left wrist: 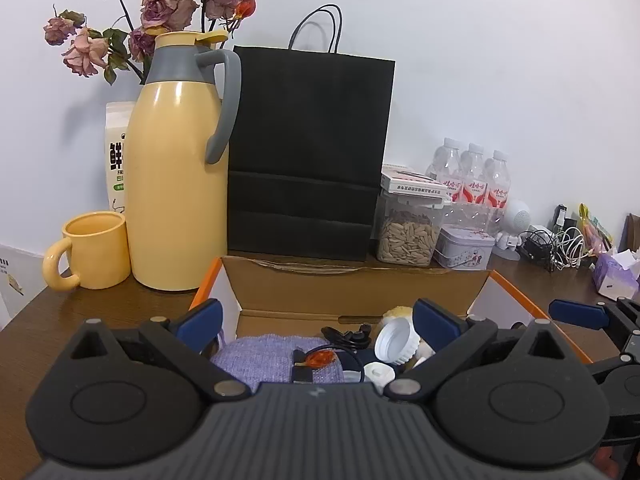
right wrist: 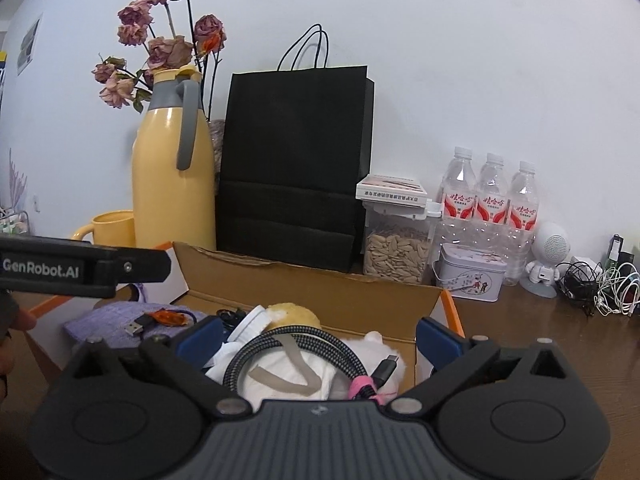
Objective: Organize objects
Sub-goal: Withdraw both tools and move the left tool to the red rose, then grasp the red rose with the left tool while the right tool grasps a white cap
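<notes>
The cardboard box [right wrist: 304, 300] sits below my left gripper [left wrist: 316, 320] and right gripper [right wrist: 316, 338], jaws wide, empty. Its loose braided cable [right wrist: 304, 344] could snag a finger.

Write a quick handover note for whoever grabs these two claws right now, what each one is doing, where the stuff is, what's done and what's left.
Left claw: open, empty, over the left half of the box.
Right claw: open, empty, over the right half.
In the box: purple cloth, white cap, braided cable, black cable, white pouch, yellow sponge-like lump.
On the table behind the box: thermos, mug, black bag, seed jar, tin, bottles, loose cables.
Done: several items boxed.
Left: probably the loose cables on the table, then check what else belongs in the box.
</notes>
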Available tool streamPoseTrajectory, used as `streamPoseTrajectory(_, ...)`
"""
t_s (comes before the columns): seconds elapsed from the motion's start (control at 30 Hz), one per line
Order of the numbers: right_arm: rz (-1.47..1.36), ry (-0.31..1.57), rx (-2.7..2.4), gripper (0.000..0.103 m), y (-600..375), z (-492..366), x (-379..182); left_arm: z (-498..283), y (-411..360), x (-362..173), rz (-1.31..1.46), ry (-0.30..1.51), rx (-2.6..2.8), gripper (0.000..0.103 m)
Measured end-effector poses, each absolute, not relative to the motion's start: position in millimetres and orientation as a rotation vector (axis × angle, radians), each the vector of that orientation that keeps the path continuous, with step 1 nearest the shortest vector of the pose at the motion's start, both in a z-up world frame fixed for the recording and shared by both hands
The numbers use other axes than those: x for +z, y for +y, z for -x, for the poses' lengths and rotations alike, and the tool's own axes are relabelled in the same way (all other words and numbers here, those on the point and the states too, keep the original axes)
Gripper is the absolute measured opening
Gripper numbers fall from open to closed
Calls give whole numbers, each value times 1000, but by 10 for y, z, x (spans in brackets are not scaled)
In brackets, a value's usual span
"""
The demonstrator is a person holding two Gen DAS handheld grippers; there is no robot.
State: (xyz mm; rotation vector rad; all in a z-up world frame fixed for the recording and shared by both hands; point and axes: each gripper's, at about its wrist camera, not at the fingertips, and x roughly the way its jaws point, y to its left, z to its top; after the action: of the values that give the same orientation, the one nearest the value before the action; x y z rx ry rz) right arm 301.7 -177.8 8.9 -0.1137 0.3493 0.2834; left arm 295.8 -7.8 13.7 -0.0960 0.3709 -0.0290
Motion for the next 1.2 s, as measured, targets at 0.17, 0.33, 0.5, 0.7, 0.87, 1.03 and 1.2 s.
streamPoseTrajectory(0.17,111,345,269,103,-1805,-2927,104,-2848,-87,132,90,374,-13,103)
streamPoseTrajectory(0.33,124,324,241,103,-1843,-2689,77,-2623,-81,66,83,394,-5,103)
streamPoseTrajectory(0.5,116,335,221,103,-1920,-2432,-19,-2341,-97,-51,77,448,-36,103)
streamPoseTrajectory(0.7,94,328,196,103,-2012,-2159,-63,-2046,-195,-173,61,474,-61,103)
streamPoseTrajectory(0.87,56,314,175,103,-2112,-1993,-78,-1991,-316,-264,39,501,-63,101)
streamPoseTrajectory(1.03,42,312,177,103,-2146,-1931,-96,-2139,-392,-369,70,577,-68,62)
streamPoseTrajectory(1.2,37,307,192,103,-2154,-1901,-103,-2192,-397,-424,110,612,-92,44)
